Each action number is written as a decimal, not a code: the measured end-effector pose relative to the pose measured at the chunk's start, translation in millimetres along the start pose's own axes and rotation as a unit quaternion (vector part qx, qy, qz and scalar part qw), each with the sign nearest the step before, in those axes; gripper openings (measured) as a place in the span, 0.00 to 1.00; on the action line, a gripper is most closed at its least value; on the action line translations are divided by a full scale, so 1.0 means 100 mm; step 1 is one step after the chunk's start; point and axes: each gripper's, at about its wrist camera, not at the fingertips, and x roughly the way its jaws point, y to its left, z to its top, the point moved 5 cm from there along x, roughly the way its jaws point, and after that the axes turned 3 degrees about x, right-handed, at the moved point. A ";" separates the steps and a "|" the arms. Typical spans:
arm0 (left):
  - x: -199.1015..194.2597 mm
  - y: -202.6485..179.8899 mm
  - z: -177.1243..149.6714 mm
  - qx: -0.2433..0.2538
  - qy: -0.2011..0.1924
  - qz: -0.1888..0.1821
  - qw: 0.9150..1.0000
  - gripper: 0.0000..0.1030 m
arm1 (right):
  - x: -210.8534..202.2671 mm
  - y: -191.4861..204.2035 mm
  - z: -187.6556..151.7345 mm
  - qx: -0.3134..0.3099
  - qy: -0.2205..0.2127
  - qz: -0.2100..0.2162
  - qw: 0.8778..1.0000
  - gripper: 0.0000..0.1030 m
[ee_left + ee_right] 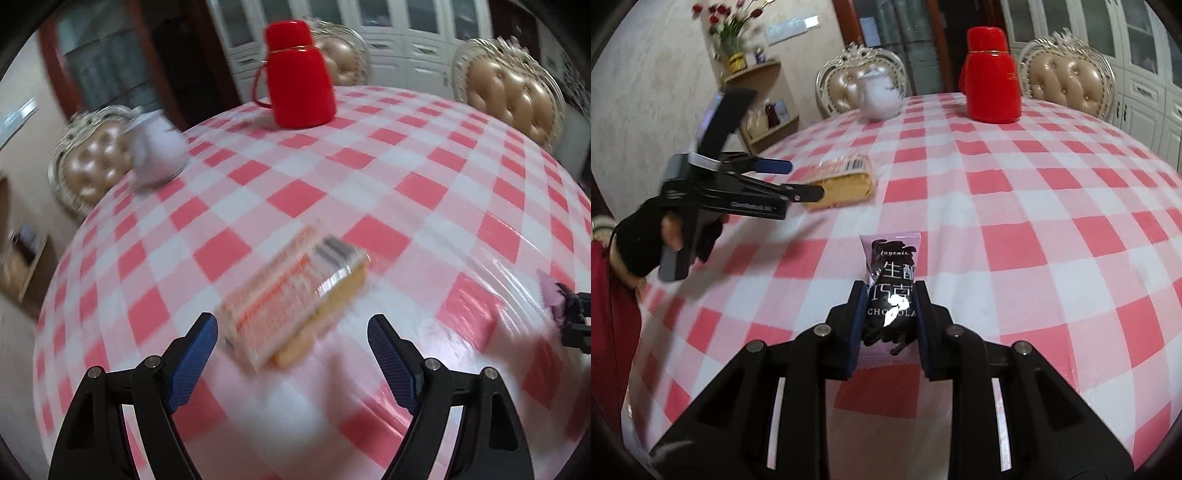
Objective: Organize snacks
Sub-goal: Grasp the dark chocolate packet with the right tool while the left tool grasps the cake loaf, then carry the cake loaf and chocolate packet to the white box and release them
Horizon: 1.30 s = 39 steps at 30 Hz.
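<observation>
Right tongs (888, 314) pinch the glossy pink-and-black chocolate packet (891, 291), which may slip; left tongs (291, 345), wide, risk nudging the clear-wrapped sponge cake pack (291, 291) along the checked counter (406, 177).

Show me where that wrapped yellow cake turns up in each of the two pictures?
Left wrist view: the wrapped cake lies low in the centre, blurred, just ahead of the open jaws.
Right wrist view: it sits left of centre, at the tips of the left gripper.
Shared landmark: the red flask at the table's far edge.
</observation>
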 end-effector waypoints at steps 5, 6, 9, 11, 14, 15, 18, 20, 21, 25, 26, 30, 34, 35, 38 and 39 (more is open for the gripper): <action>0.37 -0.04 0.23 0.005 0.041 -0.046 0.998 0.82 | -0.02 -0.07 0.02 0.023 0.000 0.008 1.000 0.28; 0.44 -0.10 0.24 0.017 0.055 -0.049 0.997 0.82 | -0.01 -0.09 0.02 0.025 0.002 0.007 1.000 0.28; 0.53 -0.20 0.20 0.038 0.076 -0.046 0.995 0.82 | -0.02 -0.12 0.03 0.033 0.002 0.010 0.999 0.28; 0.51 -0.28 0.11 0.031 0.083 -0.066 0.994 0.80 | -0.04 -0.12 0.04 0.031 0.000 0.011 0.999 0.28; 0.43 -0.36 0.00 0.011 0.082 -0.070 0.994 0.67 | -0.06 -0.11 0.05 0.033 -0.003 0.015 0.999 0.28; 0.38 -0.39 -0.03 0.004 0.075 -0.075 0.994 0.67 | -0.06 -0.10 0.05 0.032 -0.003 0.015 0.999 0.28; 0.31 -0.40 -0.04 -0.020 0.061 -0.043 0.997 0.69 | -0.05 -0.11 0.04 0.033 -0.001 0.013 0.999 0.28; 0.33 -0.37 -0.02 -0.052 0.067 -0.035 0.996 0.69 | -0.03 -0.12 0.04 0.035 0.001 0.011 0.999 0.28; 0.35 -0.37 -0.01 -0.070 0.071 -0.037 0.994 0.70 | -0.03 -0.13 0.04 0.035 0.001 0.009 0.999 0.28; 0.43 -0.43 0.00 -0.102 0.075 -0.009 0.992 0.67 | 0.00 -0.16 0.03 0.035 0.005 0.004 0.999 0.28; 0.41 -0.44 0.00 -0.116 0.069 -0.003 0.991 0.53 | 0.00 -0.16 0.02 0.034 0.006 0.003 0.999 0.28; 0.20 -0.45 -0.10 -0.197 0.024 -0.015 0.980 0.47 | 0.00 -0.15 0.02 0.022 0.008 -0.010 1.000 0.28; -0.15 -0.55 -0.34 -0.233 -0.022 0.015 0.972 0.47 | 0.02 -0.14 0.00 0.001 0.012 -0.042 0.999 0.28; -0.25 -0.57 -0.40 -0.244 -0.033 0.021 0.969 0.47 | 0.02 -0.13 0.00 -0.003 0.013 -0.046 0.999 0.28; -0.57 -0.56 -0.63 -0.295 -0.072 0.039 0.952 0.47 | 0.02 -0.09 -0.01 -0.019 0.013 -0.059 0.998 0.28; -0.67 -0.57 -0.71 -0.306 -0.081 0.051 0.947 0.47 | 0.03 -0.08 -0.02 -0.026 0.013 -0.063 0.998 0.28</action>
